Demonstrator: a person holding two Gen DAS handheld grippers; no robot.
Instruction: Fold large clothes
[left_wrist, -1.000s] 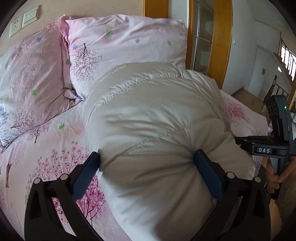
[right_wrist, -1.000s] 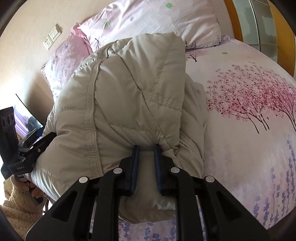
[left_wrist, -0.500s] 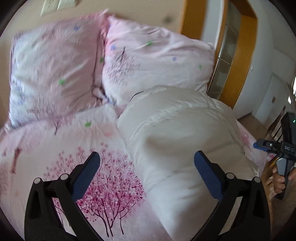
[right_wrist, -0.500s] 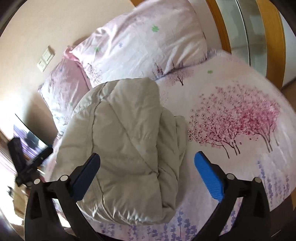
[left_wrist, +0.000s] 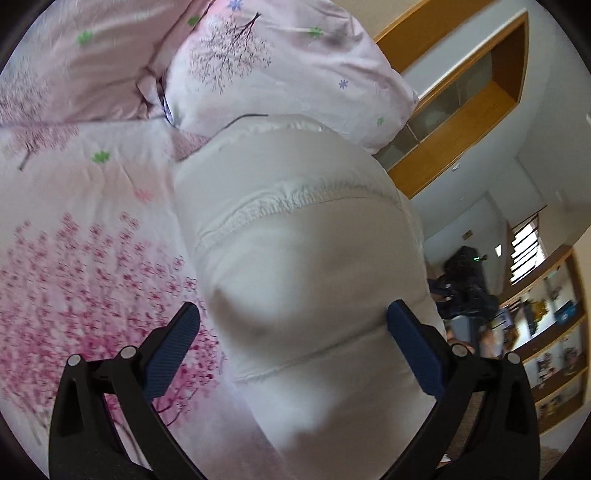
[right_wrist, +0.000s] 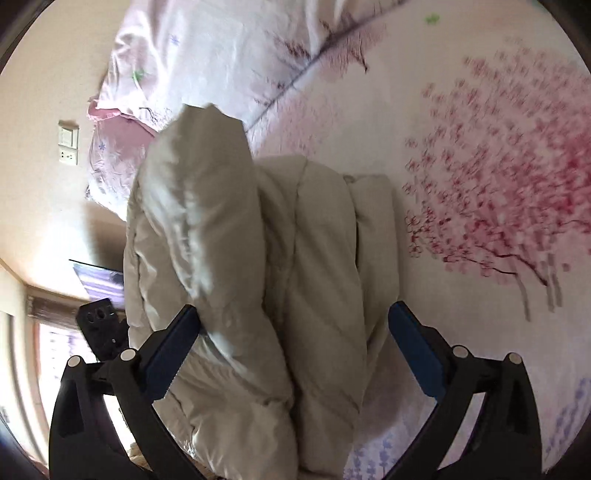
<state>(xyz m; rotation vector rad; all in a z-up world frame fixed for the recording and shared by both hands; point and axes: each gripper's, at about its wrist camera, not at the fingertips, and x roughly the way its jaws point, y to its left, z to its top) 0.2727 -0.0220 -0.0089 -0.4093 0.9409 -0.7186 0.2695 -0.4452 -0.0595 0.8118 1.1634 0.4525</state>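
both claws gape wide, right gripper (right_wrist: 295, 336) just released; folded jacket (right_wrist: 258, 280) lies loose between.

The folded jacket (right_wrist: 258, 266), beige and puffy, lies on the bed (right_wrist: 461, 110), its layers stacked on edge in this tilted view. The right gripper (right_wrist: 295, 339) has just been opening; its jaws stand wide, the jacket's near end between them, neither blue pad (right_wrist: 413, 343) pressing it. Beyond the jacket lies a pillow (right_wrist: 221, 48). Left of the jacket, the left gripper (right_wrist: 101, 328) shows, with a wall switch (right_wrist: 68, 147) above it.
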